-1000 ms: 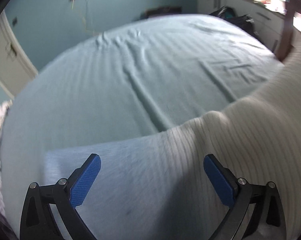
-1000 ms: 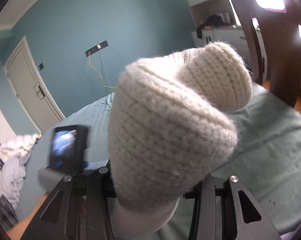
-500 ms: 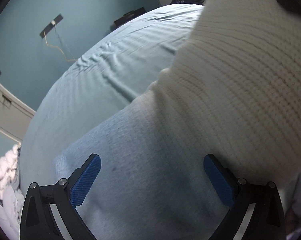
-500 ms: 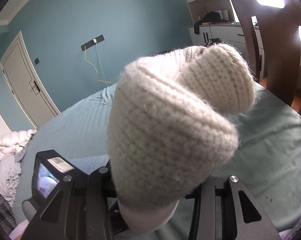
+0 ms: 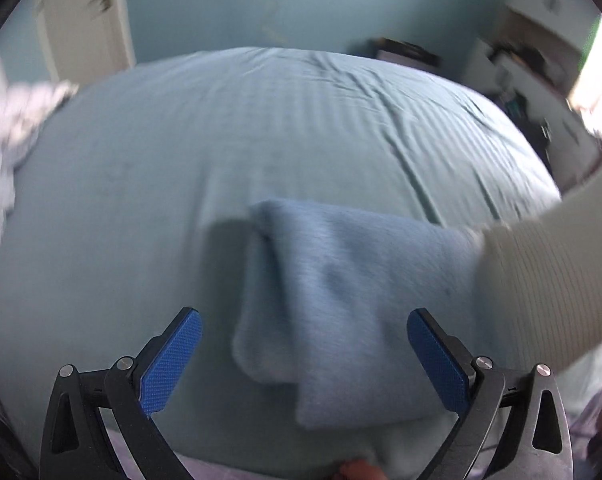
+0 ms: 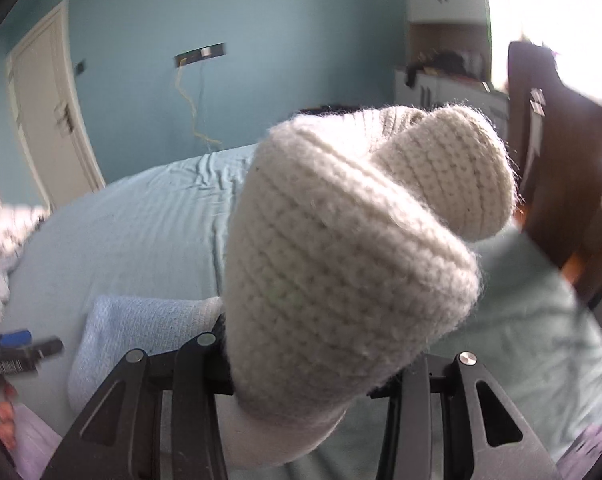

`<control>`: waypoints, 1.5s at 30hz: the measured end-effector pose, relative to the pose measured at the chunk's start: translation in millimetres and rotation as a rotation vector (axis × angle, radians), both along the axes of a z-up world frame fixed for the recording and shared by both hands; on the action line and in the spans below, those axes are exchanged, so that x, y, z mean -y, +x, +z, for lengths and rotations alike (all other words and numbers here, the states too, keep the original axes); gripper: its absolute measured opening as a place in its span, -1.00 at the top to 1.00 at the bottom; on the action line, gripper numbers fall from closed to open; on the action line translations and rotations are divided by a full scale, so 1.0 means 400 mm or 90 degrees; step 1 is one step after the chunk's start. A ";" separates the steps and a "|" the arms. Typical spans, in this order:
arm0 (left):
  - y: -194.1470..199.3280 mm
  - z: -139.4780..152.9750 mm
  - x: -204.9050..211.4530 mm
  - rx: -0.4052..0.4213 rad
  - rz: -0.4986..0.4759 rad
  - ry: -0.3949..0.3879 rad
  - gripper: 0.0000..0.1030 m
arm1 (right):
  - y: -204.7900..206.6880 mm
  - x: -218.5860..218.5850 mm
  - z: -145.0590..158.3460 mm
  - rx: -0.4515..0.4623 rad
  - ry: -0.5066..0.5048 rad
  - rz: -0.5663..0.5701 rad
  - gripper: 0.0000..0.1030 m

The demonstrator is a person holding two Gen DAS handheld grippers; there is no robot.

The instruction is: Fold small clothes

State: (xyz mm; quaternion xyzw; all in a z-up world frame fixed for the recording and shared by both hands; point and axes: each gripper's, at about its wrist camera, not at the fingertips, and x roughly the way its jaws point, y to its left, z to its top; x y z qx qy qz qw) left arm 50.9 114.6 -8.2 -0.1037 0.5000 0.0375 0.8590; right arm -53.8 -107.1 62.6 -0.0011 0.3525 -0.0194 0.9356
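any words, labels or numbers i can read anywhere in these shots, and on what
No legible text in either view.
White label with a barcode-like strip on the left gripper, at the right wrist view's left edge: too blurred to read.
Cream knit garment and blue garment: no tag or print shows.

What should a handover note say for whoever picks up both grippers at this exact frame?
Left gripper: jaws wide open, empty, over the light blue garment.
Right gripper: jaws shut on the cream knit piece, holding it up off the bed.
Blue garment lies on the bed near its front edge, one flap turned over; the cream knit joins it at its right edge.
Done: the cream end is lifted. Left: fold it over, lay it flat, smooth.
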 end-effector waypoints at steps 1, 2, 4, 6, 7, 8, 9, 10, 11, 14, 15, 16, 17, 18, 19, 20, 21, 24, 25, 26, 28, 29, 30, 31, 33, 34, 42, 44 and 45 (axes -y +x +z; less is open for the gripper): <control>0.002 -0.002 -0.033 -0.004 0.018 -0.014 -1.00 | 0.005 -0.031 0.014 0.007 -0.028 0.015 0.31; -0.008 -0.001 -0.044 -0.003 0.024 -0.019 -1.00 | 0.010 -0.060 0.026 0.014 -0.055 0.029 0.31; -0.015 0.007 -0.083 0.009 0.039 -0.018 -1.00 | 0.015 -0.133 0.044 0.034 -0.121 0.060 0.31; -0.021 0.014 -0.104 0.017 0.046 -0.004 -1.00 | 0.014 -0.206 0.046 0.052 -0.189 0.093 0.31; -0.033 0.017 -0.112 0.019 0.048 -0.001 -1.00 | 0.014 -0.241 0.040 0.058 -0.219 0.106 0.31; -0.040 0.017 -0.123 0.021 0.049 -0.006 -1.00 | 0.010 -0.278 0.030 0.064 -0.248 0.120 0.30; -0.033 0.016 -0.130 0.021 0.050 -0.013 -1.00 | 0.005 -0.312 0.016 0.069 -0.276 0.133 0.30; -0.037 0.016 -0.147 0.021 0.057 -0.027 -1.00 | -0.002 -0.344 0.002 0.074 -0.301 0.148 0.29; -0.029 0.014 -0.160 0.021 0.063 -0.034 -1.00 | -0.007 -0.369 -0.014 0.079 -0.328 0.168 0.29; -0.032 0.016 -0.196 0.024 0.085 -0.055 -1.00 | -0.059 -0.473 -0.079 0.116 -0.437 0.276 0.28; -0.028 0.016 -0.204 0.025 0.089 -0.058 -1.00 | -0.080 -0.501 -0.102 0.126 -0.474 0.315 0.27; -0.024 0.016 -0.210 0.025 0.092 -0.057 -1.00 | -0.096 -0.530 -0.129 0.128 -0.509 0.356 0.26; -0.021 0.016 -0.214 0.026 0.094 -0.056 -1.00 | -0.108 -0.558 -0.160 0.119 -0.541 0.397 0.25; -0.021 0.018 -0.220 0.027 0.097 -0.055 -1.00 | -0.113 -0.579 -0.190 0.105 -0.565 0.429 0.24; -0.020 0.020 -0.225 0.030 0.100 -0.055 -1.00 | -0.117 -0.598 -0.217 0.091 -0.586 0.450 0.23; -0.019 0.019 -0.229 0.030 0.101 -0.056 -1.00 | -0.121 -0.617 -0.248 0.079 -0.609 0.469 0.21; -0.017 0.018 -0.235 0.031 0.105 -0.060 -1.00 | -0.124 -0.629 -0.274 0.067 -0.625 0.483 0.19; -0.019 0.011 -0.250 0.027 0.116 -0.061 -1.00 | -0.120 -0.659 -0.346 0.019 -0.665 0.513 -0.01; -0.020 0.009 -0.254 0.026 0.120 -0.061 -1.00 | -0.121 -0.665 -0.364 0.013 -0.679 0.517 -0.08; -0.020 0.007 -0.259 0.024 0.124 -0.064 -1.00 | -0.124 -0.670 -0.376 0.021 -0.694 0.512 -0.16; -0.019 0.005 -0.264 0.024 0.125 -0.072 -1.00 | -0.119 -0.669 -0.371 0.021 -0.684 0.503 -0.21; -0.019 0.005 -0.265 0.024 0.125 -0.074 -1.00 | -0.118 -0.665 -0.366 0.020 -0.675 0.501 -0.26; -0.019 0.007 -0.265 0.027 0.126 -0.075 -1.00 | -0.117 -0.659 -0.356 0.019 -0.665 0.501 -0.32; -0.019 0.009 -0.266 0.029 0.125 -0.074 -1.00 | -0.110 -0.664 -0.340 0.017 -0.656 0.509 -0.34; -0.020 0.014 -0.263 0.034 0.123 -0.071 -1.00 | -0.102 -0.652 -0.291 -0.017 -0.612 0.532 -0.52; -0.020 0.020 -0.260 0.038 0.122 -0.069 -1.00 | -0.100 -0.644 -0.265 -0.043 -0.570 0.546 -0.56; -0.028 0.072 -0.192 0.082 0.095 -0.049 -1.00 | -0.037 -0.452 0.034 -0.077 -0.118 0.473 -0.69; -0.020 0.077 -0.139 0.089 0.054 -0.034 -1.00 | 0.003 -0.333 0.074 -0.084 0.027 0.376 -0.91; -0.010 0.070 -0.100 0.086 0.025 -0.021 -1.00 | 0.006 -0.287 0.076 -0.086 0.070 0.333 -0.94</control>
